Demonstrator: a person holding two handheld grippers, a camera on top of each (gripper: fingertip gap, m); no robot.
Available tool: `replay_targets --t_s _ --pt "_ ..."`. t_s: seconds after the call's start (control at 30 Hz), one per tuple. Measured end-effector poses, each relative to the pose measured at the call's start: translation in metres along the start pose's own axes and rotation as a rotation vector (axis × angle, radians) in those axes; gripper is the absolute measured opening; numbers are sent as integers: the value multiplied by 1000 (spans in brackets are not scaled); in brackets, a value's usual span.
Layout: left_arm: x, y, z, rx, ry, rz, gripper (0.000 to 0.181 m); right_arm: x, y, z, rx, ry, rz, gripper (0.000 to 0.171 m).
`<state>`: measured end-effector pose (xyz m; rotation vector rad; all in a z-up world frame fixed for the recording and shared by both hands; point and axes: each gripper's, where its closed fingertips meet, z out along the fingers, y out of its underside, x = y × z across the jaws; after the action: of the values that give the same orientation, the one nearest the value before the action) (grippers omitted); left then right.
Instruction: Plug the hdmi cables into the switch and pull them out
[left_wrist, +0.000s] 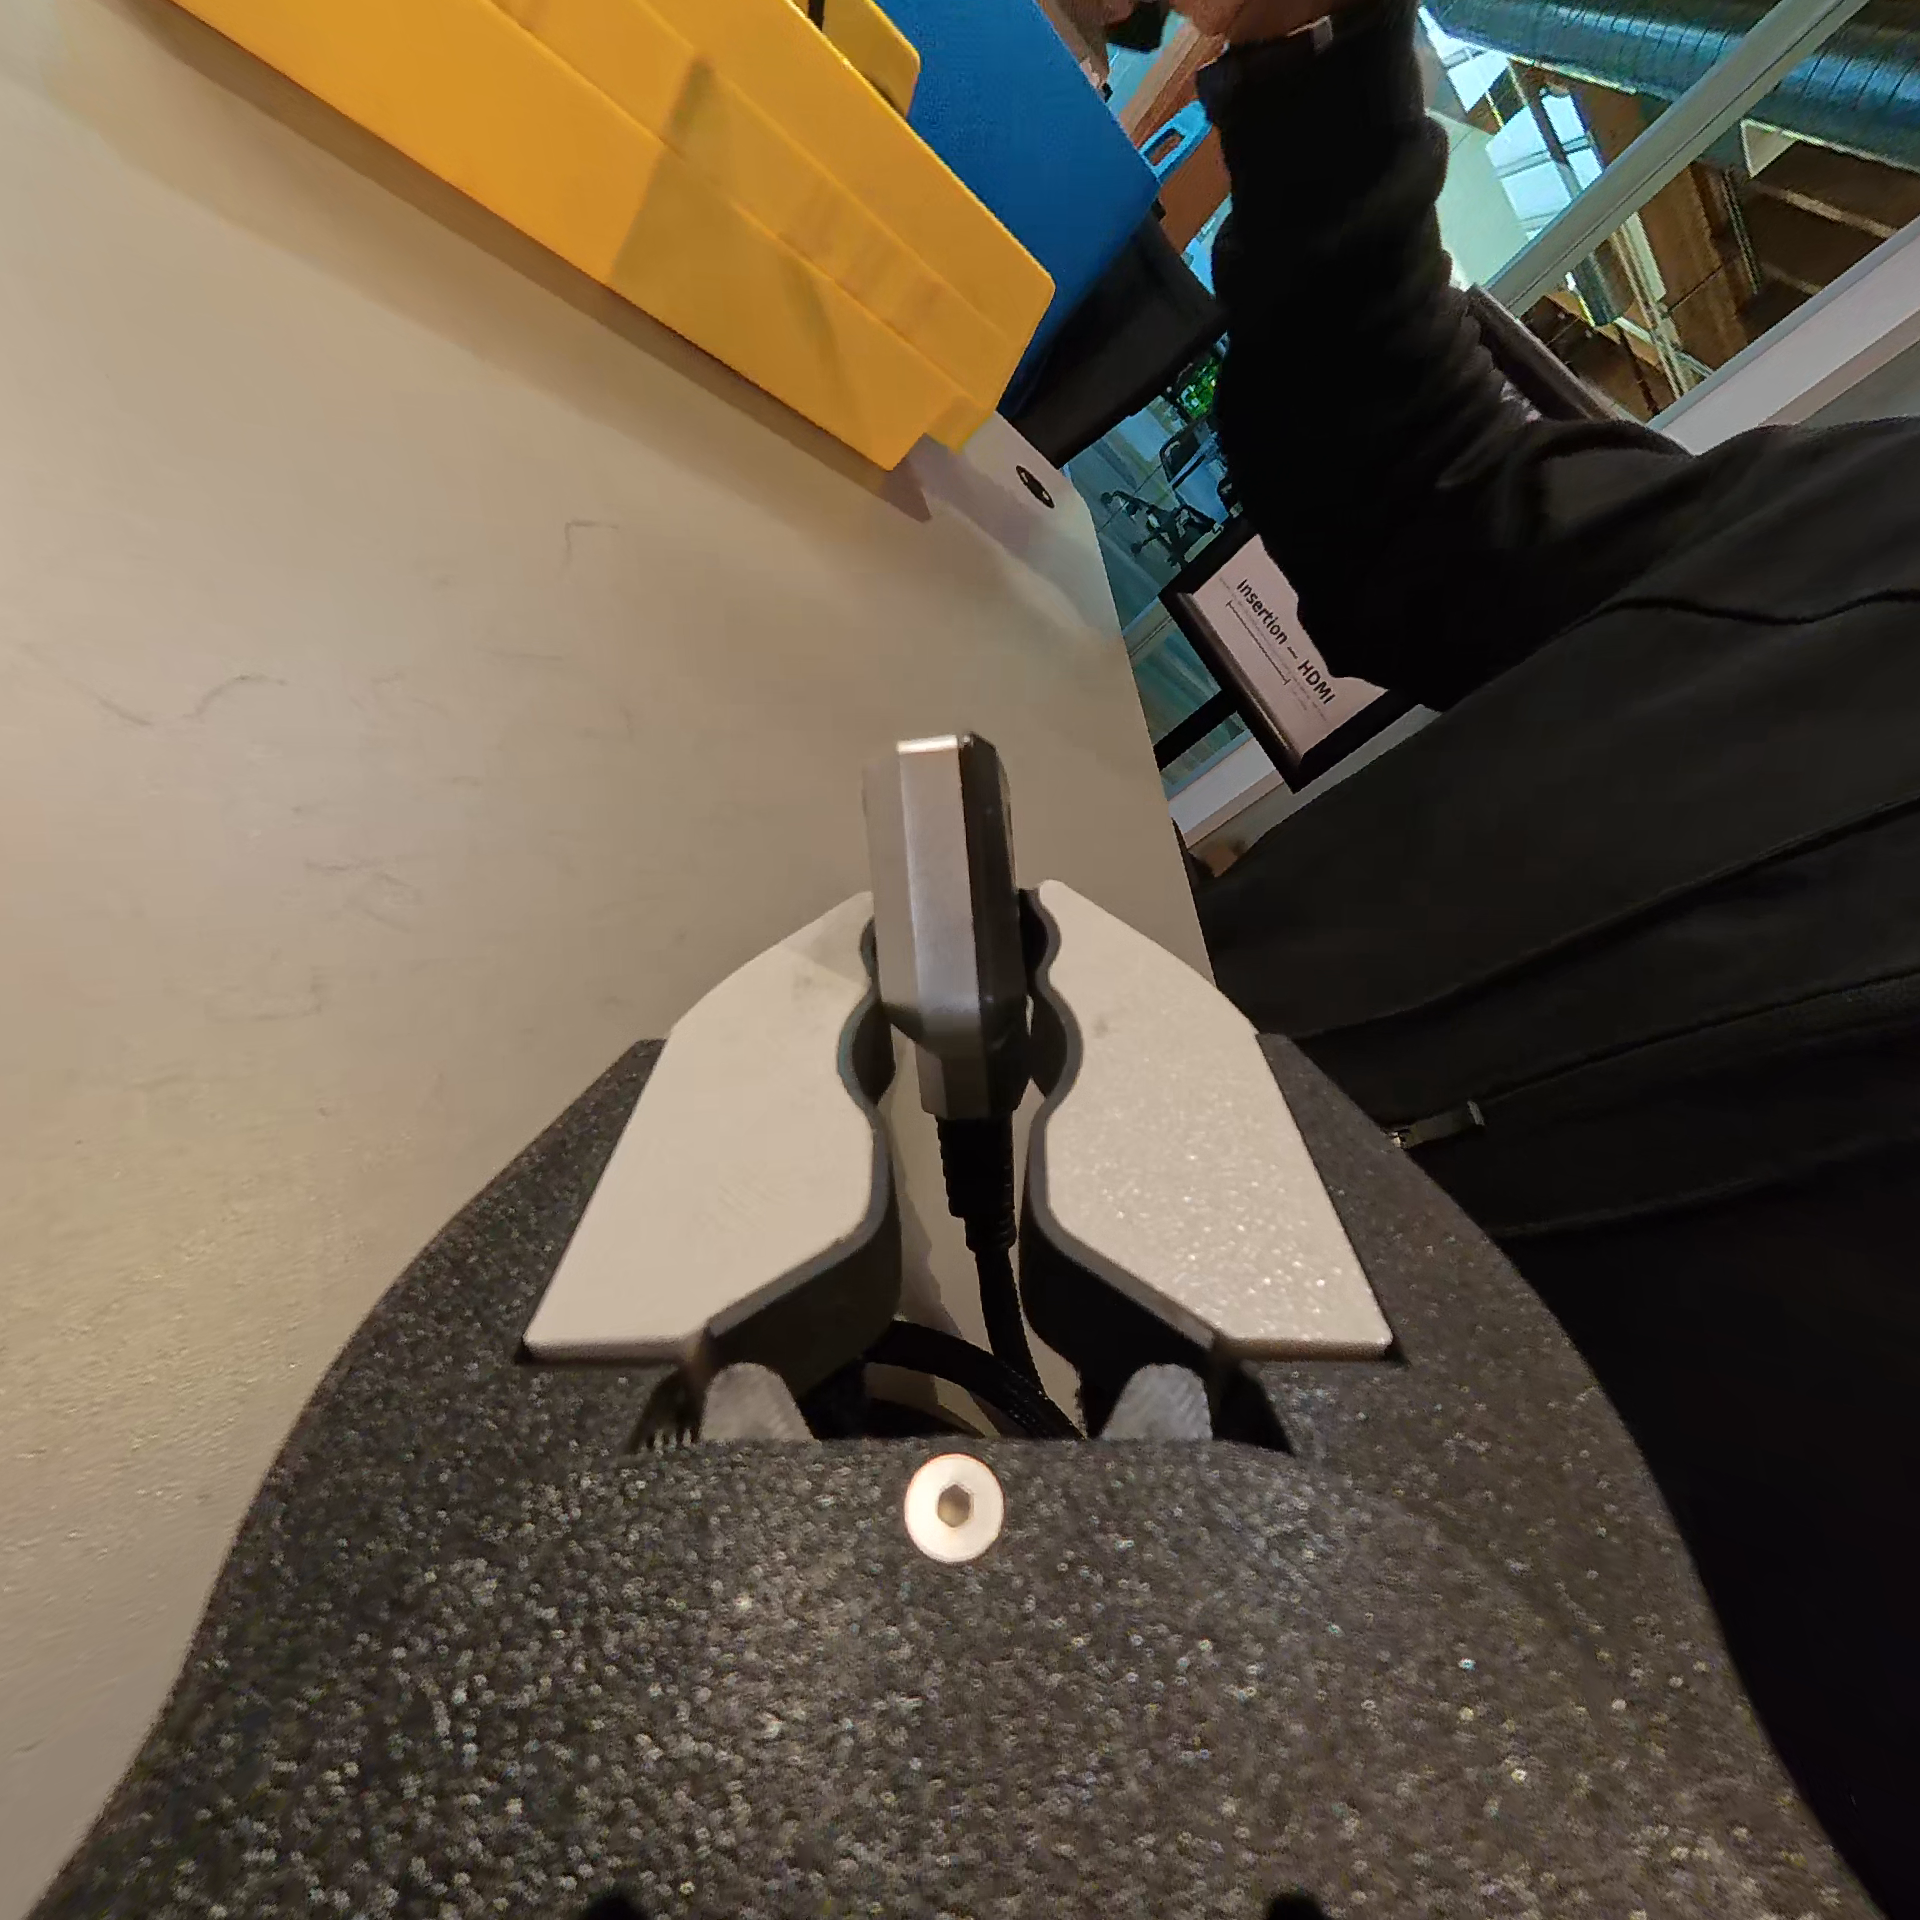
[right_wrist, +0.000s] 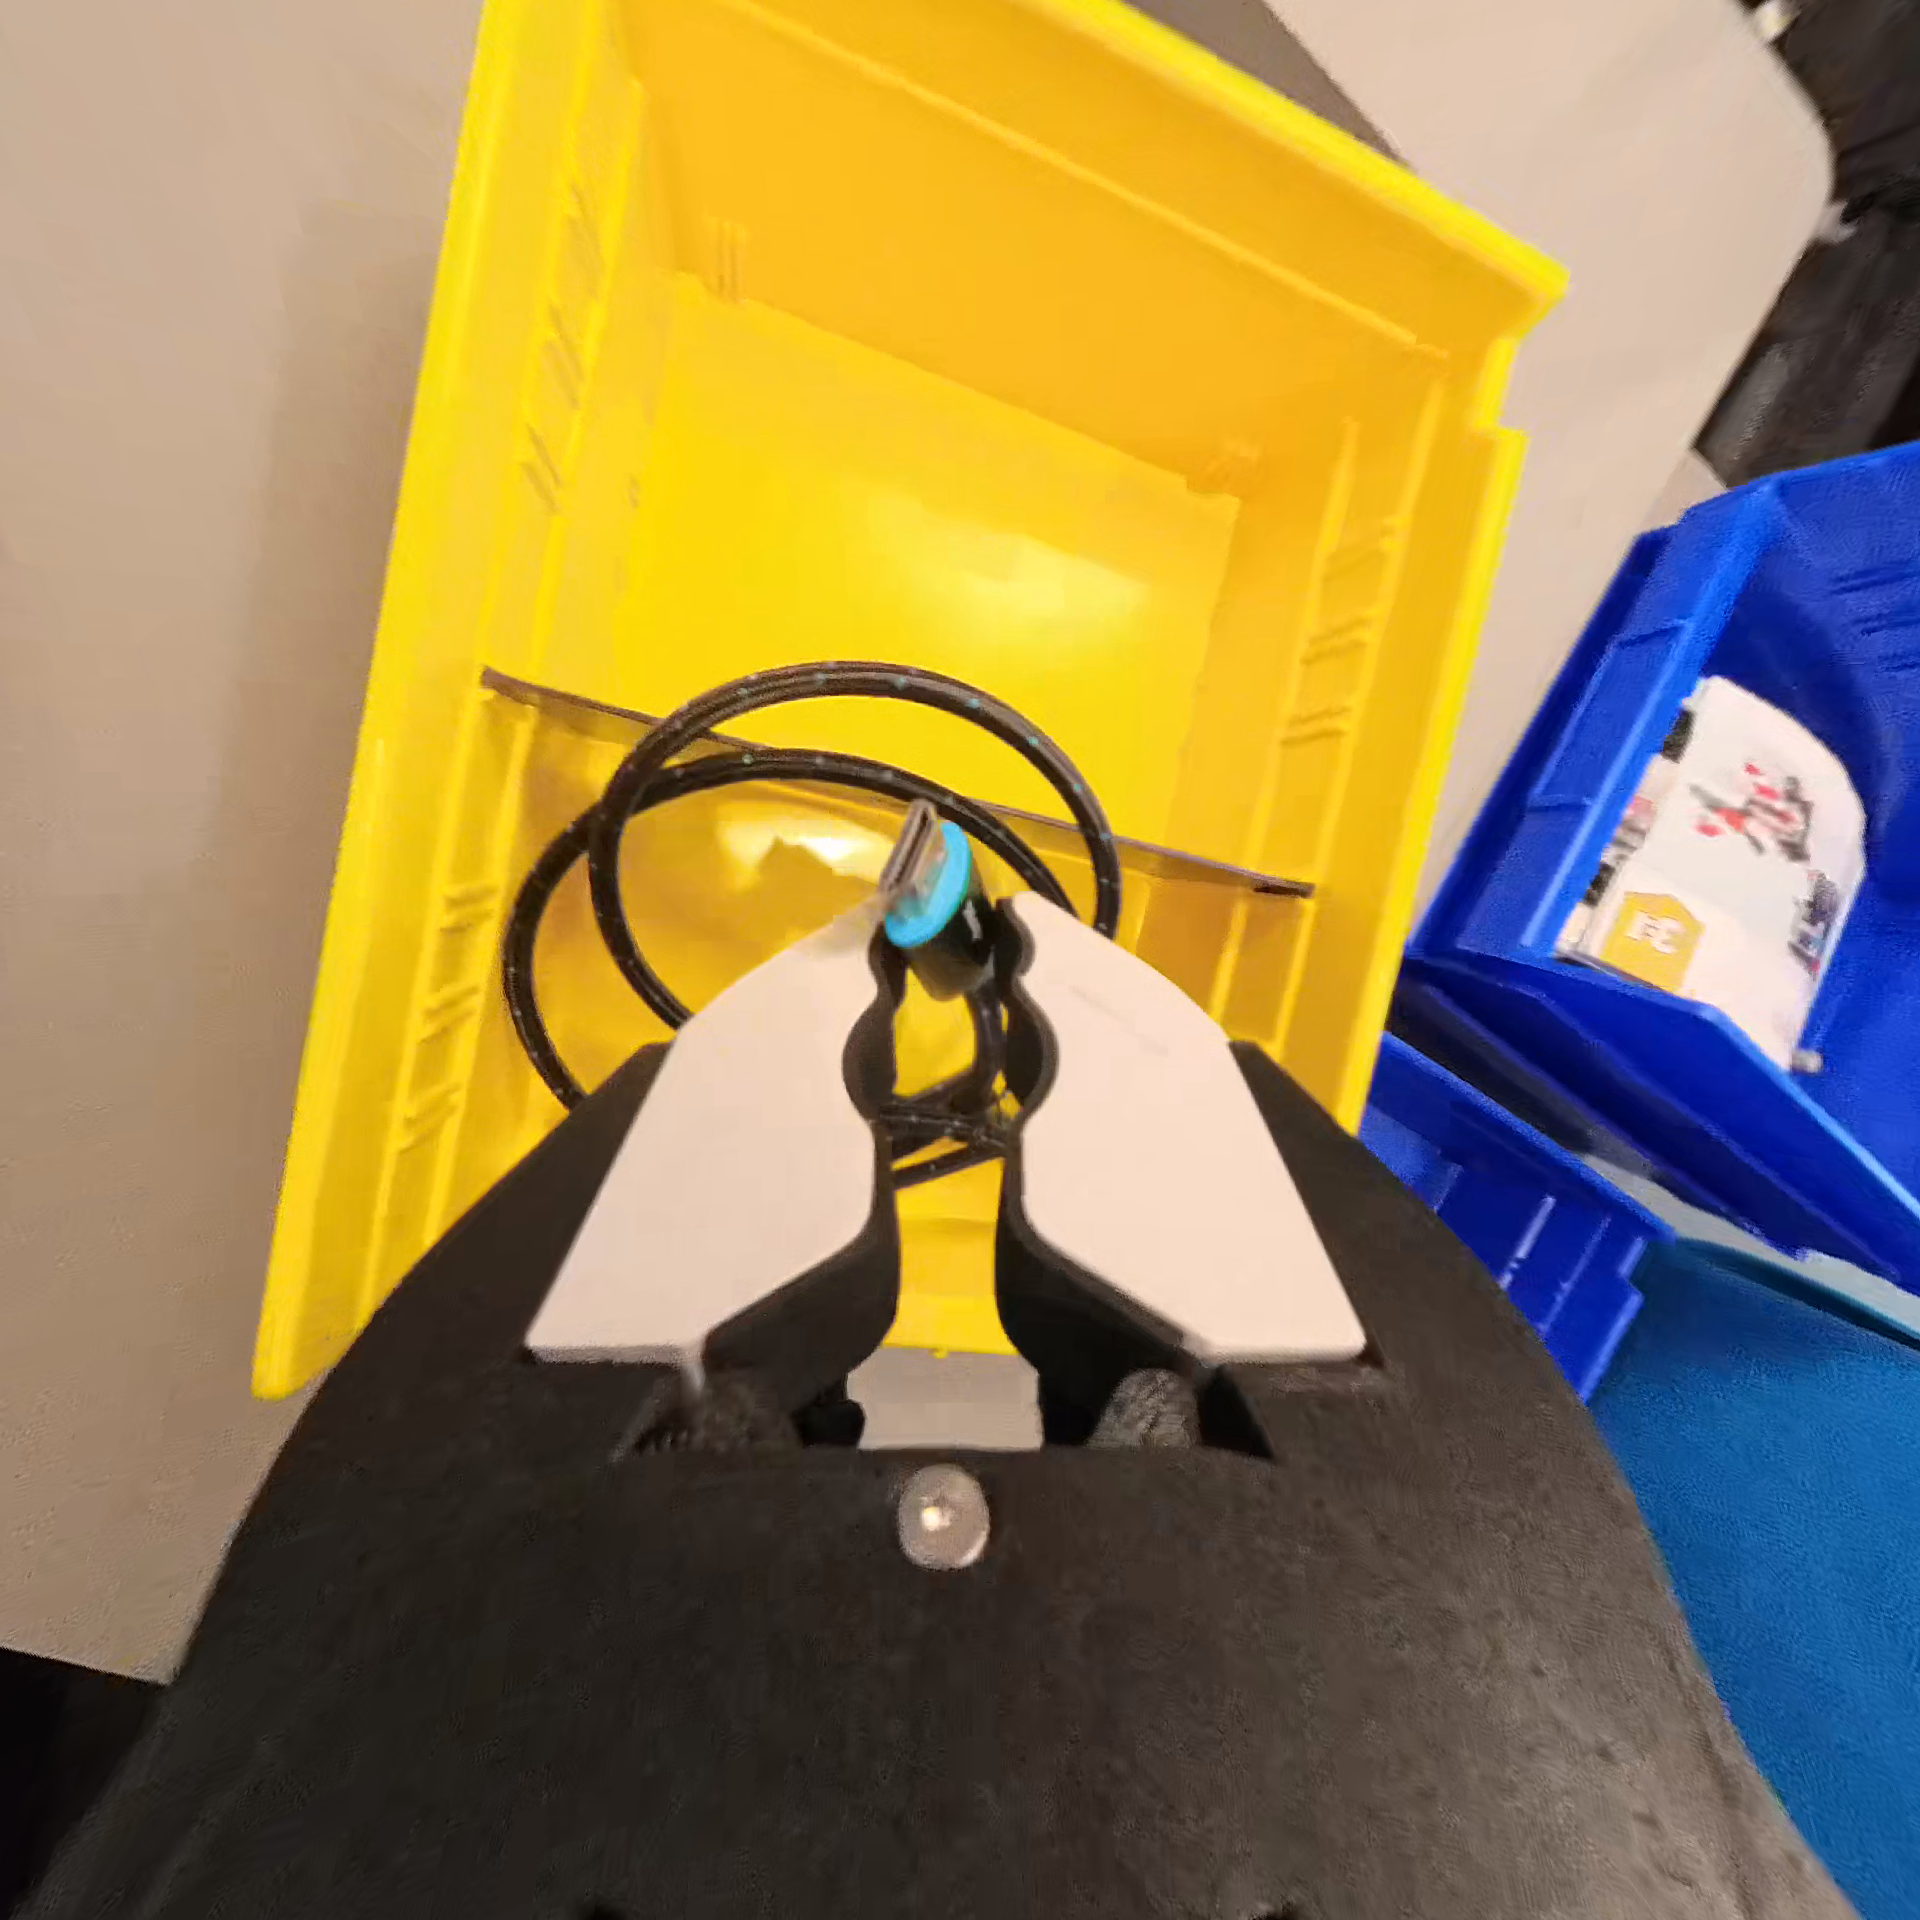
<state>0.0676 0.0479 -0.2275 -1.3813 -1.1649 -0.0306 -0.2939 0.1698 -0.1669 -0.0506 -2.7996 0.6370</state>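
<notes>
My left gripper (left_wrist: 951, 914) is shut on a grey and black switch adapter (left_wrist: 940, 883) with a black braided cable (left_wrist: 997, 1278) running back between the fingers; it is held above the beige table (left_wrist: 364, 727). My right gripper (right_wrist: 935, 925) is shut on a black cable plug with a light-blue collar and metal tip (right_wrist: 930, 894). Its black braided cable (right_wrist: 790, 758) hangs in loops over the yellow bin (right_wrist: 935, 468).
The yellow bin (left_wrist: 665, 208) and a blue bin (left_wrist: 1018, 135) stand at the table's far side. Blue bins (right_wrist: 1662, 883) with a white packet sit right of the yellow one. A person's dark sleeve and jacket (left_wrist: 1507, 623) fill the right side. A framed sign (left_wrist: 1278, 665) stands beyond the table edge. The gap from one gripper's tips to the other's is roughly 40 centimeters.
</notes>
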Motion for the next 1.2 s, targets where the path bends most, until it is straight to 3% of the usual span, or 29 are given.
replay_targets --t_s 0.13,0.23,0.33,0.47,0.57,0.67,0.7,0.8,1.07,1.2 --pt "0 0 0 3 0 -3 22 -30 -9 16 64 -179 5 35" --pt "0 0 0 3 2 -3 22 -40 -16 2 157 -281 20 49" --pt "0 -1 -1 9 1 -3 22 -40 -13 -20 242 -290 21 52" --pt "-1 -3 -1 18 -12 3 22 -63 25 -40 239 -325 -31 52" --pt "-2 -7 -3 37 -32 9 22 -101 66 -39 174 -441 -56 52" --pt "0 -15 -8 74 -43 19 22 -135 79 -32 189 -500 -60 50" --pt "0 -18 -10 89 -50 24 22 -145 77 -28 193 -498 -58 57" --pt "-1 -26 -18 124 -83 36 21 -159 64 -17 211 -421 -56 54" --pt "-5 -37 -34 198 -134 37 21 -200 11 2 308 -436 2 47" --pt "-5 -40 -36 223 -147 48 21 -196 -3 -2 338 -340 -1 45"
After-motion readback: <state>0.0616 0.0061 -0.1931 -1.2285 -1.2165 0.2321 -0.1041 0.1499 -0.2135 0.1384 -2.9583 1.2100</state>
